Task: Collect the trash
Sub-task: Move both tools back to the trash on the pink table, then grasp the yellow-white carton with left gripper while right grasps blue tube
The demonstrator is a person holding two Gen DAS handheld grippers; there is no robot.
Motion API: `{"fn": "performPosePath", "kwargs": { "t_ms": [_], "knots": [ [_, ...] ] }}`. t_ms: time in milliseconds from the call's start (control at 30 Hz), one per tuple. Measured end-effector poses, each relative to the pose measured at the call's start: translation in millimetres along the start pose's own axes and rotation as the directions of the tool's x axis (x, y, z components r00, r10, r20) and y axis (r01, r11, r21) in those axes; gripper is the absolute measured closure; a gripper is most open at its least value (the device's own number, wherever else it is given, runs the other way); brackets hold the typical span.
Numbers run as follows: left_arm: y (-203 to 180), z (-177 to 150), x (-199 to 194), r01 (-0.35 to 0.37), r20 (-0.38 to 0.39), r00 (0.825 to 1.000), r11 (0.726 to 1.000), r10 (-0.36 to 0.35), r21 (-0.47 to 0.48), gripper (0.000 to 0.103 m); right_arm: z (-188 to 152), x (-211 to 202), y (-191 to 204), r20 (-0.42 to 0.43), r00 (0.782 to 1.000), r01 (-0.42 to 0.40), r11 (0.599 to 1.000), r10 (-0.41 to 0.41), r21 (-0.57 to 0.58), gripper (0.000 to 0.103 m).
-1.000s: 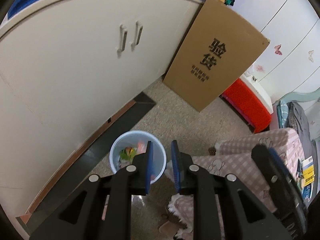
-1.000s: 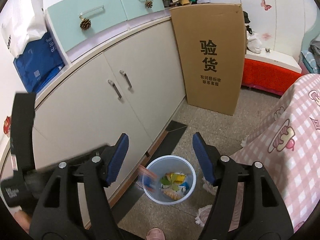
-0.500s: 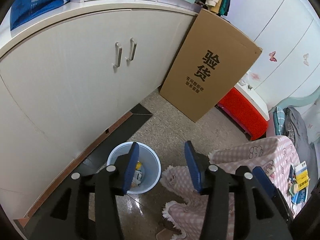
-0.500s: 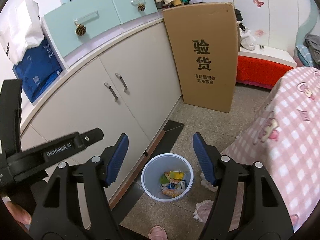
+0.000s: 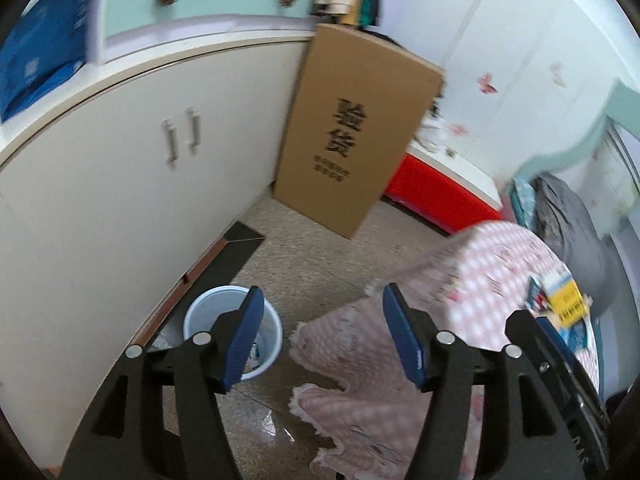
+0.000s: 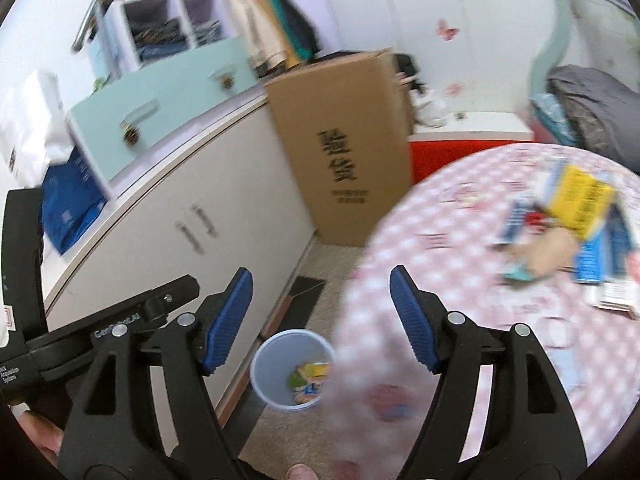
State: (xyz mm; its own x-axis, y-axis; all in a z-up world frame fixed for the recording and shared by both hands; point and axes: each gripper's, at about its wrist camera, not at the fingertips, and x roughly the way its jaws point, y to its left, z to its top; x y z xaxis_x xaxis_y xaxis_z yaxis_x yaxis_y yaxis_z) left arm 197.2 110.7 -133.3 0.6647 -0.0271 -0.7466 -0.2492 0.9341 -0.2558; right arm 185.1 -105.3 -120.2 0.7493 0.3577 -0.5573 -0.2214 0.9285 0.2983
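The pale blue trash bin (image 6: 291,368) stands on the speckled floor (image 5: 320,256), close against the white cabinet (image 5: 120,200) on its left and just beside the hanging edge of the pink checked tablecloth (image 6: 460,240) on its right. Colourful wrappers (image 6: 310,380) lie in its bottom. More litter (image 6: 576,224) (a yellow packet and blue cartons, blurred) sits on the cloth at the far right. A tall cardboard box (image 5: 352,152) with dark printed characters leans at the far end of the cabinet, a red bench (image 5: 436,192) to its right. The left gripper (image 5: 322,340) has just been opening; its blue pads stand apart with nothing between them. The right gripper (image 6: 322,320) has been widening too, released and empty.
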Motion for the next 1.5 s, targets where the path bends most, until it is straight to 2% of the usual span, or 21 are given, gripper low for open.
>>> {"fn": "performPosePath", "kwargs": {
  "t_ms": [233, 333, 433, 600, 700, 733, 833, 867, 900, 967, 1000, 1267, 1367, 1500],
  "knots": [
    [-87, -20, -1, 0.076, -0.025, 0.997, 0.984, -0.073, 0.158, 0.035, 0, -49, -91, 0.077, 0.988, 0.124, 0.981, -0.137, 0.15, 0.032],
    [-123, -29, 1, 0.103, -0.035, 0.995, 0.97, -0.098, 0.221, 0.033, -4, -67, -131, 0.098, 0.973, 0.184, 0.957, -0.21, 0.222, 0.031],
    [-147, -36, 4, 0.118, -0.042, 0.993, 0.959, -0.111, 0.257, 0.032, -7, -73, -167, 0.084, 0.96, 0.235, 0.929, -0.268, 0.287, 0.031],
    [-180, -42, 14, 0.127, -0.056, 0.992, 0.942, -0.115, 0.311, 0.032, -3, -57, -204, 0.028, 0.961, 0.251, 0.914, -0.274, 0.319, 0.031],
    [-194, -43, 21, 0.13, -0.061, 0.991, 0.934, -0.116, 0.333, 0.032, 0, -40, -219, -0.015, 0.971, 0.23, 0.919, -0.238, 0.32, 0.032],
    [-198, -43, 23, 0.13, -0.062, 0.991, 0.932, -0.116, 0.337, 0.032, 1, -36, -221, -0.024, 0.971, 0.232, 0.92, -0.237, 0.315, 0.034],
    [-209, -44, 28, 0.131, -0.067, 0.991, 0.927, -0.114, 0.352, 0.032, 4, -28, -228, -0.035, 0.975, 0.219, 0.924, -0.219, 0.314, 0.051],
    [-213, -44, 31, 0.132, -0.069, 0.991, 0.925, -0.115, 0.357, 0.032, 6, -26, -230, -0.037, 0.977, 0.212, 0.928, -0.21, 0.307, 0.069],
    [-217, -45, 33, 0.133, -0.071, 0.991, 0.923, -0.115, 0.361, 0.032, 8, -24, -231, -0.039, 0.979, 0.202, 0.931, -0.2, 0.305, 0.079],
    [-228, -45, 38, 0.139, -0.077, 0.99, 0.917, -0.119, 0.375, 0.032, 10, -26, -234, -0.029, 0.98, 0.196, 0.935, -0.196, 0.296, 0.094],
    [-233, -46, 39, 0.146, -0.078, 0.989, 0.912, -0.126, 0.383, 0.032, 12, -31, -235, -0.009, 0.978, 0.204, 0.936, -0.21, 0.287, 0.097],
    [-291, -58, 50, 0.198, -0.078, 0.98, 0.852, -0.183, 0.485, 0.032, 13, -56, -253, 0.052, 0.961, 0.247, 0.93, -0.27, 0.272, 0.098],
    [-314, -62, 64, 0.182, -0.081, 0.983, 0.837, -0.164, 0.517, 0.032, 13, -58, -258, 0.068, 0.962, 0.236, 0.93, -0.265, 0.282, 0.098],
    [-335, -64, 81, 0.14, -0.065, 0.99, 0.829, -0.125, 0.541, 0.032, 15, -57, -260, 0.071, 0.961, 0.237, 0.93, -0.266, 0.28, 0.098]
  ]
}}
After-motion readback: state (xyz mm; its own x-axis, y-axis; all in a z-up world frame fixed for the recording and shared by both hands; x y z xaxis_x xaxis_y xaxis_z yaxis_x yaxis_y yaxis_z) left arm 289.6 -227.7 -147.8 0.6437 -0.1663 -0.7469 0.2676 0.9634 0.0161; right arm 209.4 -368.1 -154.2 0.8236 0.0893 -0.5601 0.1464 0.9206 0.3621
